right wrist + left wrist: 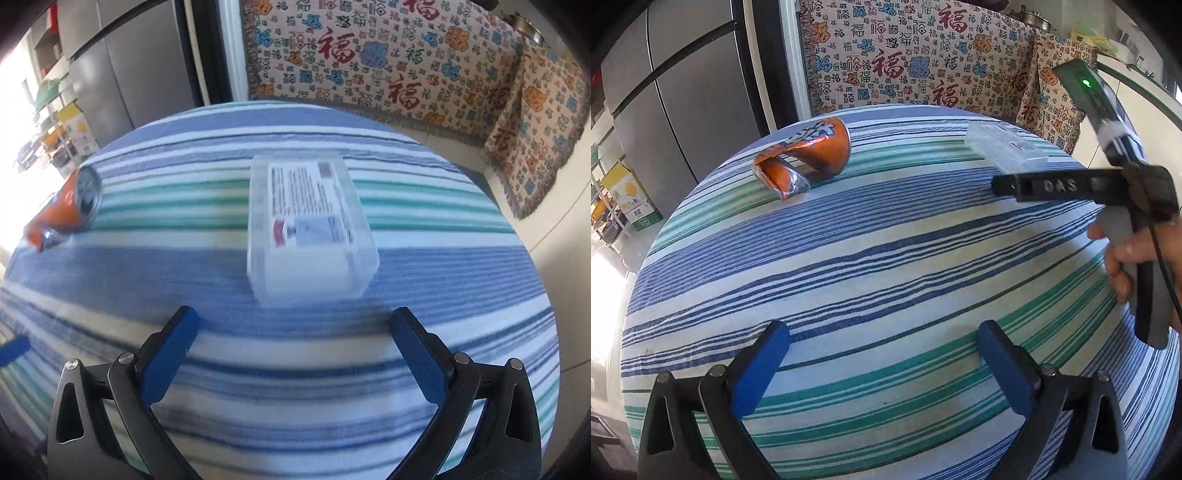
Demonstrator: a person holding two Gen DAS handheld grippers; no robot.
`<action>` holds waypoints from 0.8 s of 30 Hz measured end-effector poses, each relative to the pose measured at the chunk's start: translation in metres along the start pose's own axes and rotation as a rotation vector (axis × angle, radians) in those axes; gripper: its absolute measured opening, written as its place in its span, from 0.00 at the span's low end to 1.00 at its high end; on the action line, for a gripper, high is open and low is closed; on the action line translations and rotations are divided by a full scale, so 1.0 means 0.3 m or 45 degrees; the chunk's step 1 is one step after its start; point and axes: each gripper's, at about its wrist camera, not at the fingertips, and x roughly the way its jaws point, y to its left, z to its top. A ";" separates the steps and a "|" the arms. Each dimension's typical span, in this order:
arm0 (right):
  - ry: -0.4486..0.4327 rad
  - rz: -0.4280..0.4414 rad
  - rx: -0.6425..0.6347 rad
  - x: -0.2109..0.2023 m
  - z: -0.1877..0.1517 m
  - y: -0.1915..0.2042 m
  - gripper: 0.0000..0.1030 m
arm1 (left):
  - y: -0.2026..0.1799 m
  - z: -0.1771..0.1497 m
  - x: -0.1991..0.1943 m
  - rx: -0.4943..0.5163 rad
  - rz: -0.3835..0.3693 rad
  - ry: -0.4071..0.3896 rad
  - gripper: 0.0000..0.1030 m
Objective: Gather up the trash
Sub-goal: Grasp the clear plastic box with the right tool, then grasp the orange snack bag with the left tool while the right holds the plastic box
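The left gripper (882,334) is held wide open above the striped tablecloth (886,258), with nothing between its blue-padded fingers (759,365). Ahead and to the left of it, near the far edge of the table, a crushed orange can (803,157) is seen lying on its side on the cloth. It is well apart from the left gripper.

The right gripper (295,321) is likewise spread wide open, and nothing is gripped by its blue pads (419,360). Directly ahead of it, just beyond the fingertips and roughly centred between them, a clear plastic box (308,221) with a printed label on top is resting flat on the cloth. No contact between pads and box is shown. The right wrist view is blurred, so the label text cannot be read. The can (64,206) is visible far to the left in this view, near the table edge.

In the left wrist view, the right gripper's body (1067,184) is seen from the side, held by a hand (1123,258) at its grey handle, with its tip near the box (1006,146).

Behind the table, a patterned fabric (916,59) with red characters is draped over furniture, and a grey refrigerator (683,92) stands to the left.
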 end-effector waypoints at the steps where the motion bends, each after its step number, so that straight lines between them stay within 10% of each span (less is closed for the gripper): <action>1: -0.029 0.001 -0.003 0.008 0.011 0.001 0.95 | 0.000 0.000 0.000 0.000 -0.002 -0.001 1.00; 4: -0.069 0.012 0.002 -0.018 0.013 -0.009 0.63 | -0.002 0.003 0.000 0.003 -0.004 -0.001 1.00; 14: -0.084 0.031 -0.058 -0.272 -0.343 0.026 0.63 | 0.010 0.011 -0.001 0.003 -0.010 0.010 1.00; 24: -0.083 0.017 -0.056 -0.295 -0.371 0.036 0.63 | 0.202 0.222 -0.086 -0.010 0.002 -0.193 1.00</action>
